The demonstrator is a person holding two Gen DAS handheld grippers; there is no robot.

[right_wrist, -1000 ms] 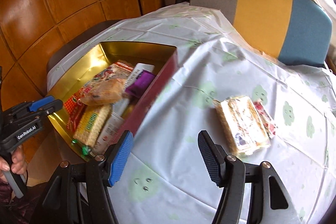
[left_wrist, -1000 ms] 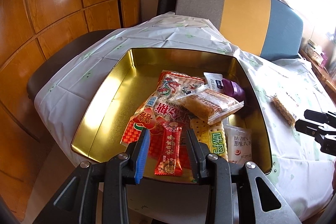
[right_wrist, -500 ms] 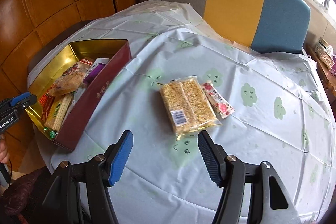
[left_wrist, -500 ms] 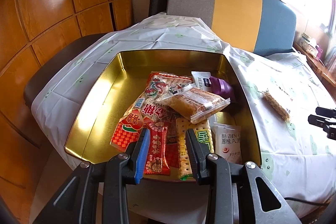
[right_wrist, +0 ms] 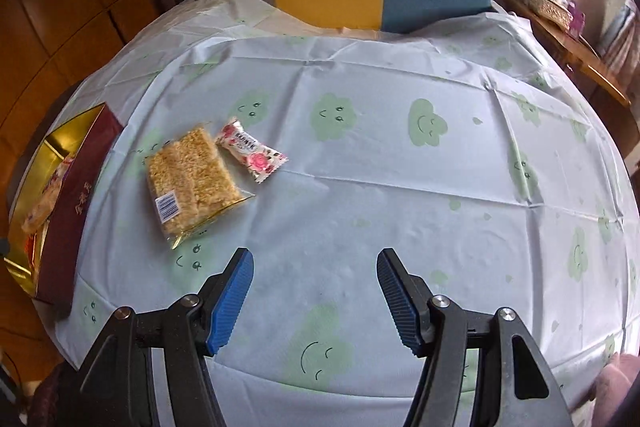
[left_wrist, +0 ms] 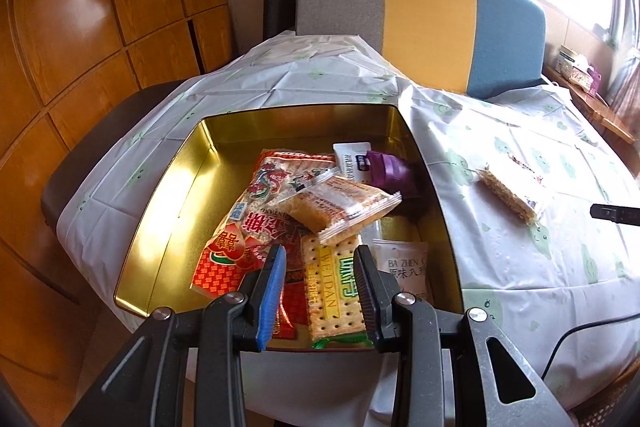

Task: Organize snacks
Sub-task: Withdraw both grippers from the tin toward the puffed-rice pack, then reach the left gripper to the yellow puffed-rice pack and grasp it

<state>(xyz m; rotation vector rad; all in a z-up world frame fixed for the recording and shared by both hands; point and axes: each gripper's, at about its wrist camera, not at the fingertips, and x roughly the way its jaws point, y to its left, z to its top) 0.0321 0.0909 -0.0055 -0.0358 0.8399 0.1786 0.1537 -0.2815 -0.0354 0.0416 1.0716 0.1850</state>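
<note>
Rice-crisp packet (right_wrist: 195,182) lies flat, long axis toward the tin (right_wrist: 68,223).

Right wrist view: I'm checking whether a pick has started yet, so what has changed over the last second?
The right hand-held gripper swung away from the gold tin and out over the tablecloth; the rice cracker pack and the rose-print candy now lie ahead to its left. It took hold of nothing. Its jaws stayed open and empty, both snacks stayed put, and the left hand-held gripper stayed over the tin, empty.
</note>
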